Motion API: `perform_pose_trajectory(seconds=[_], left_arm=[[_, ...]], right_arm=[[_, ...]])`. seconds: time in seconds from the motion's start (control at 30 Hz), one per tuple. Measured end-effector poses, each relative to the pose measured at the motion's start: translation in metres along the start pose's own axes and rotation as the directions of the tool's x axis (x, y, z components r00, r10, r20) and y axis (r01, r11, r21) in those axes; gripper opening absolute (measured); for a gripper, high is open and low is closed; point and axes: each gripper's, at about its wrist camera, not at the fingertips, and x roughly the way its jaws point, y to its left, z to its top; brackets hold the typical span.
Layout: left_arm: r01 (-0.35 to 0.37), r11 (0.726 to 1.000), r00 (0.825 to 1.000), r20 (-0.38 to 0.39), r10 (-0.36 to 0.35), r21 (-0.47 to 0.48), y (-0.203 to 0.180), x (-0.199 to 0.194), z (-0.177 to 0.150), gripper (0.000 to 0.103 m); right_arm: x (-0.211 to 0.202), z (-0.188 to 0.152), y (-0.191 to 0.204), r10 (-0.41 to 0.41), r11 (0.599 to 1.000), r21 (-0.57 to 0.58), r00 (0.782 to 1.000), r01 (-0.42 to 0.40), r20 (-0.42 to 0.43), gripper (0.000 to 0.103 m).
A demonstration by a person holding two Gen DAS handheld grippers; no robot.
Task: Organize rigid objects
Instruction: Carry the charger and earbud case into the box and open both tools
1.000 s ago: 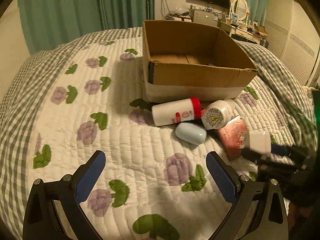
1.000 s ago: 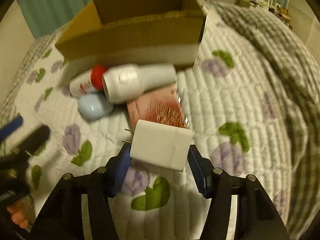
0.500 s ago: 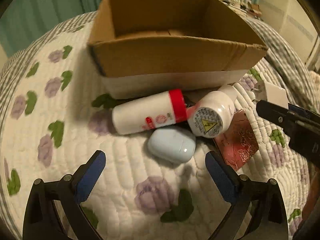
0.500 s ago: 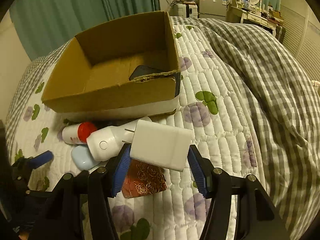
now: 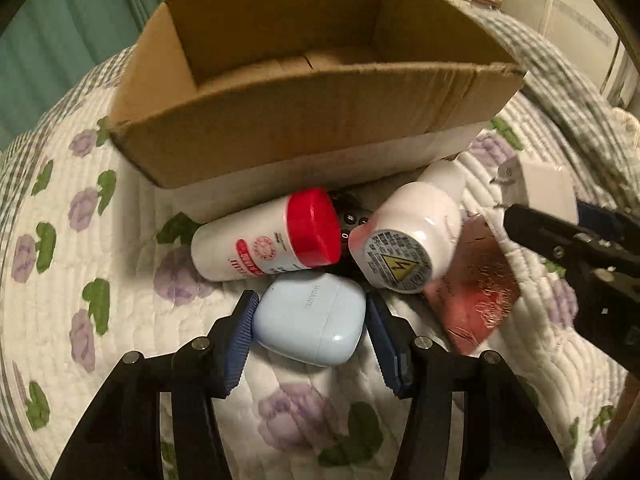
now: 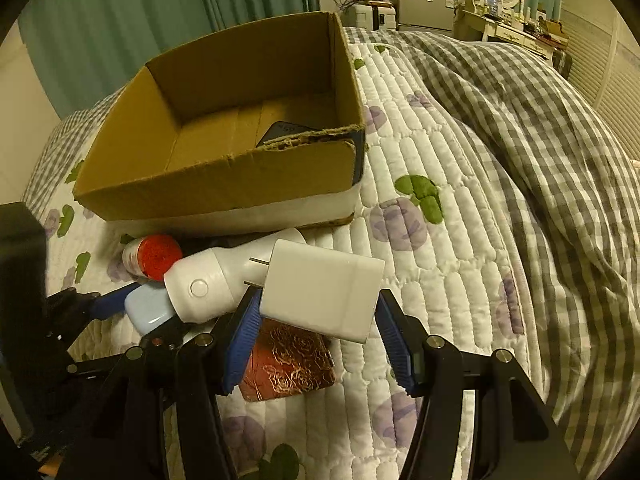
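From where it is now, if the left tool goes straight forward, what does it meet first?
Probably the red-capped bottle, lying just beyond the blue earbud case that the left tool holds; the cardboard box comes after.

Right gripper [image 6: 316,320] clamps a white charger [image 6: 320,290] above the quilt [image 6: 432,248].

The charger's two prongs point left, toward a white bottle [image 6: 216,276] lying on its side just beside it. Left of that bottle lies a red-capped bottle [image 6: 152,256], and below them a pale blue case [image 6: 148,308] sits between the blue pads of the left gripper [image 6: 132,304], though whether those pads grip it is hard to tell from here. A red embossed card [image 6: 288,364] lies flat under the charger. Behind the pile stands an open cardboard box [image 6: 224,176] with a dark flat object [image 6: 286,132], possibly a phone, in its right corner. A grey checked blanket [image 6: 540,128] is bunched at right.
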Motion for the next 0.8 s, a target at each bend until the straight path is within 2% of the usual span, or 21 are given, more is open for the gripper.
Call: perform_pose_trajectory(seconds=[0.1,0.27,0.4,0.5,0.63,0.8], left_arm=[[0.009,1.000,1.000,0.028,-0.009,-0.012,0.003,-0.019,-0.007,0.055],[0.017,0.999,0.996,0.094,-0.013,-0.046,0.013,-0.057,-0.014,0.055],[0.000,0.997,0.986,0.164,0.014,-0.081,0.023,-0.097,-0.008,0.055],[0.004,0.995,0.973,0.230,0.020,-0.102,0.028,-0.127,0.009,0.055],[0.000,0.994,0.947,0.320,0.036,-0.111,0.039,-0.160,0.034,0.055],[-0.019,0.993,0.920,0.386,0.062,-0.112,0.049,-0.169,0.070,0.055]], right_arm=[[-0.009,-0.003,0.002,-0.005,1.000,-0.002,1.000,0.005,0.000,0.057],[-0.039,-0.001,0.013,-0.008,0.999,-0.034,0.999,0.010,0.046,0.057],[-0.070,0.008,0.023,-0.005,0.998,-0.067,0.995,0.011,0.097,0.057],[-0.097,0.020,0.031,0.011,0.996,-0.093,0.990,0.003,0.144,0.057],[-0.131,0.044,0.042,0.031,0.990,-0.139,0.977,-0.002,0.210,0.057],[-0.153,0.085,0.048,0.070,0.990,-0.139,0.959,-0.032,0.275,0.057]])
